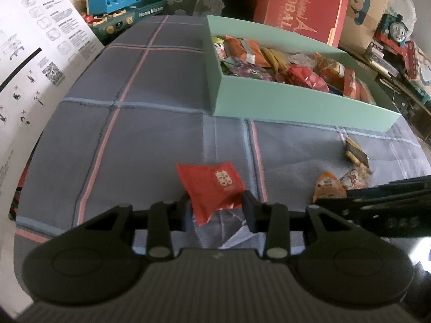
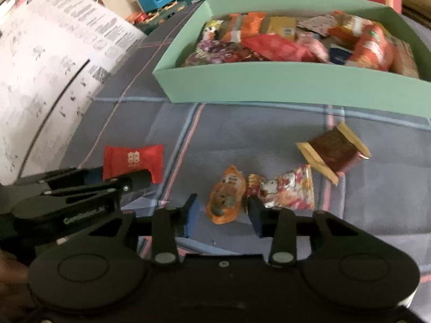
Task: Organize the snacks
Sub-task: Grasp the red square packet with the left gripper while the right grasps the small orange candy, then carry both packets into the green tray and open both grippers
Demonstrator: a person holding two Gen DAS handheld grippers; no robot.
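- Left wrist view: the left tongs (image 1: 216,210) sit low over the tabletop (image 1: 150,134), which is covered with a grey-blue checked cloth, and their jaws flank a red snack packet (image 1: 212,188). The left finger touches the packet's edge and the right one stands at its other side; whether they actually pinch it I cannot tell.
- Beyond it, a mint-green box (image 1: 282,102) lies on the cloth, packed with mixed snack wrappers.
- To the right, an orange packet (image 1: 327,185), a white-and-pink packet (image 1: 355,179) and a brown bar with gold ends (image 1: 357,153) lie loose, near the dark body of the other tool.
- A printed white sheet (image 1: 35,62) stands at the left edge.
- Right wrist view: the right tongs (image 2: 223,210) are spread apart, one finger on each side of the orange packet (image 2: 226,202), not clamping it.
- The white-and-pink packet (image 2: 285,191) touches the orange one; the brown bar (image 2: 334,150) lies just beyond.
- The left tongs (image 2: 118,179) reach the red snack packet (image 2: 133,161) at left.
- The mint-green box (image 2: 282,86) is farther back.
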